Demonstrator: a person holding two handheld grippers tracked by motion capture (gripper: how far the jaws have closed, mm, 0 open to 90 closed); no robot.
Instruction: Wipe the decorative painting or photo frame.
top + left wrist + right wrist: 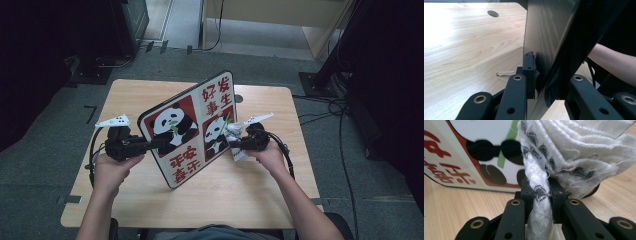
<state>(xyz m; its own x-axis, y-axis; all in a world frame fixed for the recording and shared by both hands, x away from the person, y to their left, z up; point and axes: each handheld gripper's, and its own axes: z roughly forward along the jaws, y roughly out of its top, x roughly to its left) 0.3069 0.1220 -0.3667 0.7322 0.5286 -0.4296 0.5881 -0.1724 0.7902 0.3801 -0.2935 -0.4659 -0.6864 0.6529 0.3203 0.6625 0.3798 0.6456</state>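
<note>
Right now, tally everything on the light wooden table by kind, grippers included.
Square panda picture board with red characters: 1
White patterned cloth: 1
Thin metal clip: 1
Black two-jaw grippers, left gripper and right gripper: 2
Total: 5

The bench (260, 195) has a light wooden top with rounded corners and a small round hole (238, 98) near its far edge. It stands on a grey carpet floor (45, 170). Behind it there is pale wooden furniture (280, 12). Black cables (345, 150) lie on the floor at the right. Both far sides of the room are dark.
</note>
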